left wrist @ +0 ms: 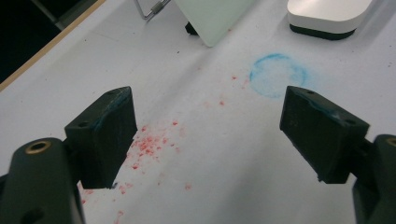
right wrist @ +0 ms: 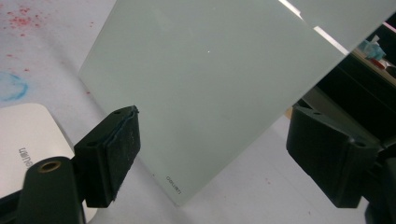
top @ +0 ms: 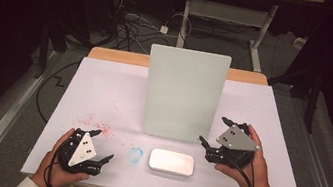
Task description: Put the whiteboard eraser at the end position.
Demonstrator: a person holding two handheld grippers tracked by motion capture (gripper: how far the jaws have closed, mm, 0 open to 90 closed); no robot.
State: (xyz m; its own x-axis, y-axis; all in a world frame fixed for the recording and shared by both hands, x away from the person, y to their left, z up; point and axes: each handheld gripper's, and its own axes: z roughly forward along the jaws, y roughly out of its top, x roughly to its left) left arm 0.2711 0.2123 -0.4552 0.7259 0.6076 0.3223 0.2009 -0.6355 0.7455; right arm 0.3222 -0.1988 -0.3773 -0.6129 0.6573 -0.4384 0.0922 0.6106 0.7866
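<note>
A pale green glass board [top: 184,94] stands upright at the table's middle, propped on a wire stand [left wrist: 152,9]. In front of it lies a white rounded box [top: 171,162] on a dark base. My right gripper [top: 214,129] is open beside the board's lower right corner. In the right gripper view the board [right wrist: 210,70] rises just beyond the wide-apart jaws of this gripper [right wrist: 212,116], whose pads touch nothing. My left gripper [top: 102,145] rests open at the front left, its jaws [left wrist: 208,105] wide over the bare sheet.
A blue chalky ring [top: 135,154] marks the white sheet [top: 104,89] left of the box. Red specks [top: 94,123] are scattered near the left gripper. Cables and a desk frame [top: 227,17] lie on the floor beyond the table's far wooden edge.
</note>
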